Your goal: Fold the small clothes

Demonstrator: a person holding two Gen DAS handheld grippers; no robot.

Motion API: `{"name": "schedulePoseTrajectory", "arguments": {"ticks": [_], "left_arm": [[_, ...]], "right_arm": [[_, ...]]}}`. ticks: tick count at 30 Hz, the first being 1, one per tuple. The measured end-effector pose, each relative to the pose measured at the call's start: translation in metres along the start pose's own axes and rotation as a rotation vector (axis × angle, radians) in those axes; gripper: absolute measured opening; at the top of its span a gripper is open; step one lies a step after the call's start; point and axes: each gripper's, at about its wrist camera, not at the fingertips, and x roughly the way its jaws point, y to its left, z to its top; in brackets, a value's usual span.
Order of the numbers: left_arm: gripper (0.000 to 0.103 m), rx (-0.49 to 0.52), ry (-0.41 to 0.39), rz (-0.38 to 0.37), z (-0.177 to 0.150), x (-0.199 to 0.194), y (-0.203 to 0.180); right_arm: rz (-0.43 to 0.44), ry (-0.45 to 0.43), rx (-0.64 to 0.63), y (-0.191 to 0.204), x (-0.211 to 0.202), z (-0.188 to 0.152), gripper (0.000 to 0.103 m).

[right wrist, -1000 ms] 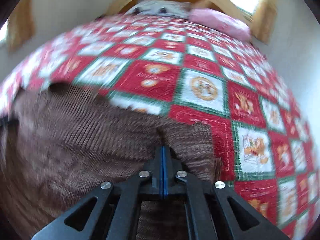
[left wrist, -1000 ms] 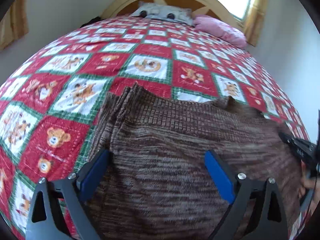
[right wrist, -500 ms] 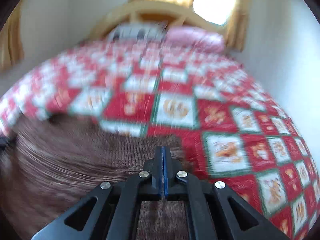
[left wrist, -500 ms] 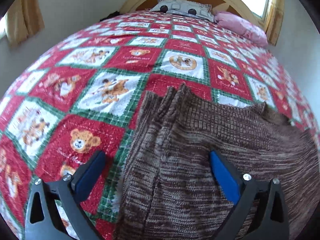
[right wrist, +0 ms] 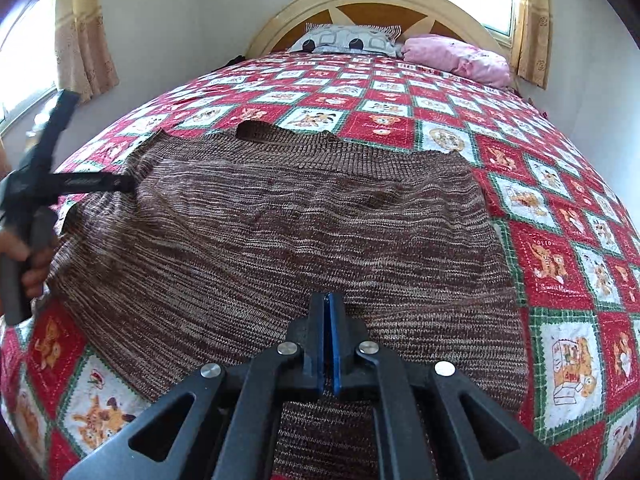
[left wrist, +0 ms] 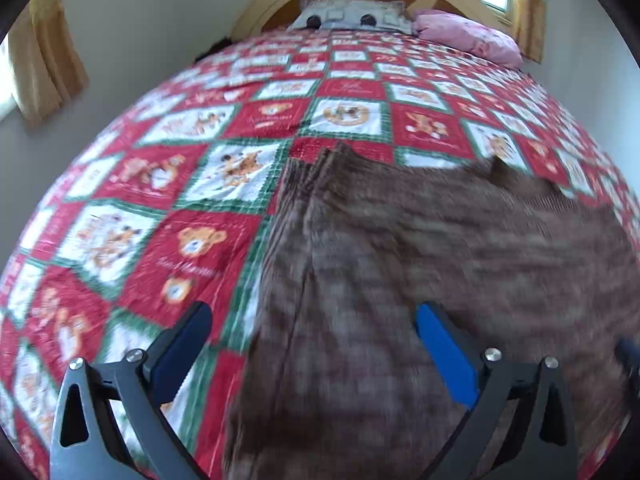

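The brown knit sweater lies spread on the teddy-bear quilt. The right gripper, at 6 o'clock, has its jaws pressed together on its near edge; the left gripper gapes wide over the sweater's 9 o'clock side

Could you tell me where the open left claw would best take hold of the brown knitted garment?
Grip the brown marled knitted garment at its bunched left edge, coming from the quilt side. The ridged folds there rise off the patchwork quilt, giving the open left claw an edge to close on.
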Motion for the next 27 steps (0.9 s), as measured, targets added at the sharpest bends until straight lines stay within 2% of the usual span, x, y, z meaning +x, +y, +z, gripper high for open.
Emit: {"name": "schedulePoseTrajectory", "arguments": {"ticks": [3,6,8,9,15,17,20,22,24,27], "left_arm": [[0.103,-0.017,-0.027,-0.007,-0.015,-0.016,0.008],[0.103,-0.161,-0.020,-0.068,-0.032,-0.023,0.034],[0.103,-0.273,-0.015,-0.135,-0.042,-0.017,0.052],[0.103,-0.296,-0.001,-0.151,-0.043,-0.013,0.052],[0.102,-0.298,0.000,-0.201,-0.043,-0.010,0.041],[0.096,-0.272,-0.013,-0.203,-0.045,-0.011,0.035],[0.075,-0.320,-0.030,-0.239,-0.046,-0.012,0.045],[0.050,-0.375,-0.039,-0.260,-0.049,-0.011,0.057],[0.041,-0.414,-0.040,-0.274,-0.054,-0.012,0.065],[0.042,-0.435,-0.036,-0.292,-0.052,-0.010,0.067]], "right_arm": [[0.011,-0.007,0.011,-0.002,-0.002,-0.001,0.002],[0.022,-0.012,0.022,-0.004,-0.001,-0.002,0.002],[0.015,-0.014,0.016,-0.002,0.001,0.000,0.002],[0.008,-0.015,0.010,0.000,0.000,-0.001,0.002],[-0.026,-0.020,-0.018,0.005,-0.001,-0.002,0.002],[-0.018,-0.020,-0.012,0.004,-0.001,-0.002,0.002],[-0.006,-0.020,0.000,0.003,-0.001,-0.001,0.002],[0.000,-0.021,0.005,0.001,-0.001,-0.001,0.002],[0.000,-0.021,0.006,0.001,-0.001,-0.002,0.002],[0.002,-0.021,0.007,0.001,-0.001,-0.002,0.002]]}}
